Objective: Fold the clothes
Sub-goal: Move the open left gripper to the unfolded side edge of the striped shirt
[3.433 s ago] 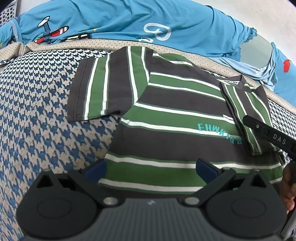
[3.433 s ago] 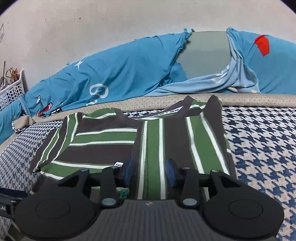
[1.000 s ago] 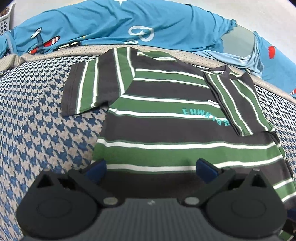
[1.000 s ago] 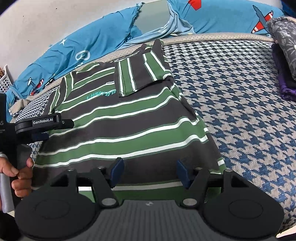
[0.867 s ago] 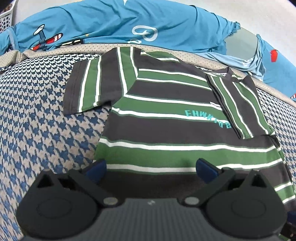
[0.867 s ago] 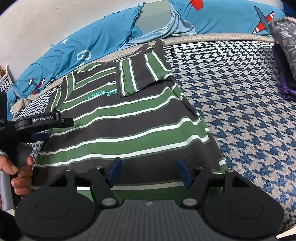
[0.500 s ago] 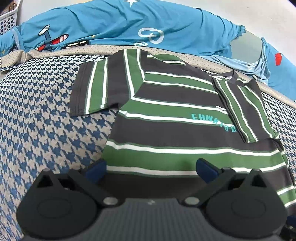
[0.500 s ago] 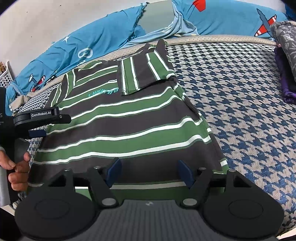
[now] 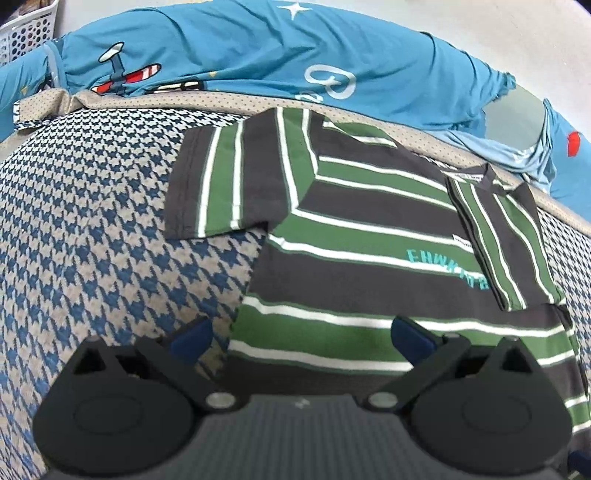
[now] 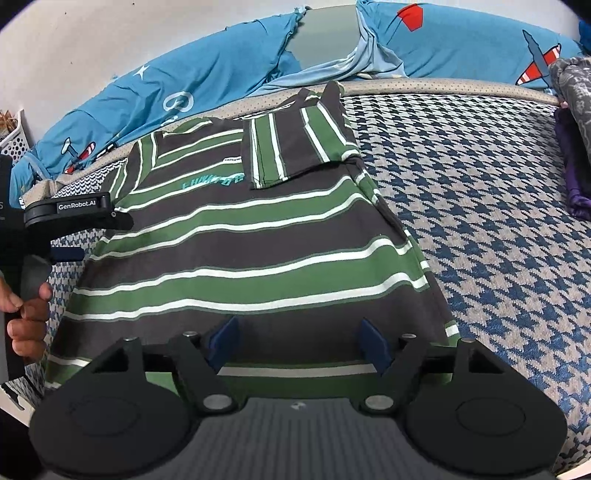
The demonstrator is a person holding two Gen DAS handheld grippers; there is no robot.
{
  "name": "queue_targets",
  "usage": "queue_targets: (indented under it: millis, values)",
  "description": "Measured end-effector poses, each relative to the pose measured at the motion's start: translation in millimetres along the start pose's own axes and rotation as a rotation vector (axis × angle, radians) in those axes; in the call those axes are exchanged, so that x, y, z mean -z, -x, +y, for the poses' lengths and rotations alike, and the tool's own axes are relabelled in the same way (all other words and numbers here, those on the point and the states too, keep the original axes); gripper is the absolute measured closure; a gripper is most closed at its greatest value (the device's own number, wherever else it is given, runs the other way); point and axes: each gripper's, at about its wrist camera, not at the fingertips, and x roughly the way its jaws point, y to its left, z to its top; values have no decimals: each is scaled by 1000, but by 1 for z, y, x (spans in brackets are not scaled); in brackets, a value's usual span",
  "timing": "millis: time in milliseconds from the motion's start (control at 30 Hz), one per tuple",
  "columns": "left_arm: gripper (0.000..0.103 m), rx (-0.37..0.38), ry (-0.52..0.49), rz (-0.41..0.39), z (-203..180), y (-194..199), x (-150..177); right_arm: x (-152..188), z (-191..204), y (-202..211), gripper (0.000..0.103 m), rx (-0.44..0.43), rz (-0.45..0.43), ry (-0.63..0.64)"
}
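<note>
Opening right tool [image 10: 297,343], wider than before

A home bedroom, seen from my two handheld tools: a bed with a houndstooth cover [image 9: 92,229], a blue airplane-print quilt [image 9: 229,48] bunched against the plain wall [image 10: 92,40], and a white laundry basket [image 9: 26,33] in the corner.
</note>
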Motion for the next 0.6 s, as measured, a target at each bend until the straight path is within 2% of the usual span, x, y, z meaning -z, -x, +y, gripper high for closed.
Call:
queue_targets:
  millis: [267,467,600]
  values:
    - [0,-10,21,1,14,-1,-4,-5,6,5,31,-8,-24,16]
    - [0,-24,33,10,26,-5,-12,-20,21,4,31,-34,-11,109]
    - [0,-6,72,21,36,-7,-16,-33,24,0,31,-63,1,143]
